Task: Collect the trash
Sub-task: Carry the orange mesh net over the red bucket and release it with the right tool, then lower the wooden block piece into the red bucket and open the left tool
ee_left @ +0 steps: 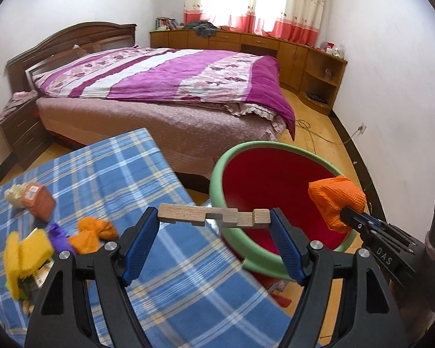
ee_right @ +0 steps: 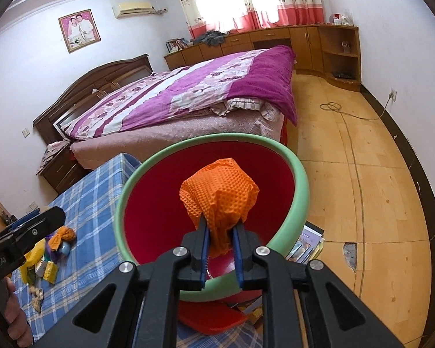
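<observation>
My left gripper (ee_left: 214, 220) is shut on a notched wooden block (ee_left: 188, 214), held crosswise between its blue pads above the table's edge. My right gripper (ee_right: 219, 232) is shut on a crumpled orange mesh cloth (ee_right: 220, 191), which hangs over the red basin with a green rim (ee_right: 298, 179). In the left wrist view, the same orange cloth (ee_left: 336, 203) and right gripper (ee_left: 348, 213) sit above the basin's (ee_left: 246, 150) right side. On the blue plaid tablecloth (ee_left: 116, 174) lies more trash: a yellow cloth (ee_left: 26, 255), an orange cloth (ee_left: 92, 232), a purple scrap (ee_left: 56, 232) and a brown packet (ee_left: 39, 200).
The basin stands right of the table on a stack of books (ee_right: 307, 243), with a red flat lid (ee_right: 211, 316) below it. A bed (ee_left: 174, 87) and a nightstand (ee_left: 20, 133) lie behind. A cable (ee_right: 353, 174) runs across the wooden floor.
</observation>
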`<state>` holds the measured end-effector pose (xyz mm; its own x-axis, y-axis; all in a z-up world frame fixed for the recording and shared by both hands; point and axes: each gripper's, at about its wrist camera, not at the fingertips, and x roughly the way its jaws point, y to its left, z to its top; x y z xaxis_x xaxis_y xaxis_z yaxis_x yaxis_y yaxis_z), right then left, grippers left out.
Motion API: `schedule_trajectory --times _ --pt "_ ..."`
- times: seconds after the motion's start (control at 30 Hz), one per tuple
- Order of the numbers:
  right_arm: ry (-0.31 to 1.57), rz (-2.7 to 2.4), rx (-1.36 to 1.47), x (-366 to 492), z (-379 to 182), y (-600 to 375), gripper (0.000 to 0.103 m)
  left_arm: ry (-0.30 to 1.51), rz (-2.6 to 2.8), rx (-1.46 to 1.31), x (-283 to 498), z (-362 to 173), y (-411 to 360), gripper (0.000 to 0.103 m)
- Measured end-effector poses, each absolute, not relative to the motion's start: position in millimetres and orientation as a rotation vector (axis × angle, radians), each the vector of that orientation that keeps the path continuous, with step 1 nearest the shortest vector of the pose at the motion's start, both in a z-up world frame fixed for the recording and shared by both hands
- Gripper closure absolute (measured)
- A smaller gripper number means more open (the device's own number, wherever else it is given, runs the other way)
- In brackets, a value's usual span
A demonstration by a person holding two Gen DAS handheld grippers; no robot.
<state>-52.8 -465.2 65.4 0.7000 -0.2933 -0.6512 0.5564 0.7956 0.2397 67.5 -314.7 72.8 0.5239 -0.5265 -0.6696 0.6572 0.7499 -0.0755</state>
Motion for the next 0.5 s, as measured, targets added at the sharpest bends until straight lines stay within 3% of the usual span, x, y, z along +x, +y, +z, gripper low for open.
schedule_trajectory --times 0.17,0.5 --pt "0.646 -0.485 0.449 -46.6 59.7 -474.0 0.083 0.742 -0.73 0.218 73.0 64.9 -333.8 0.026" --pt "0.577 -0.463 0.508 -58.5 64.1 -481.2 0.058 0.749 -0.761 0.248 78.9 52.9 -359.6 0.026"
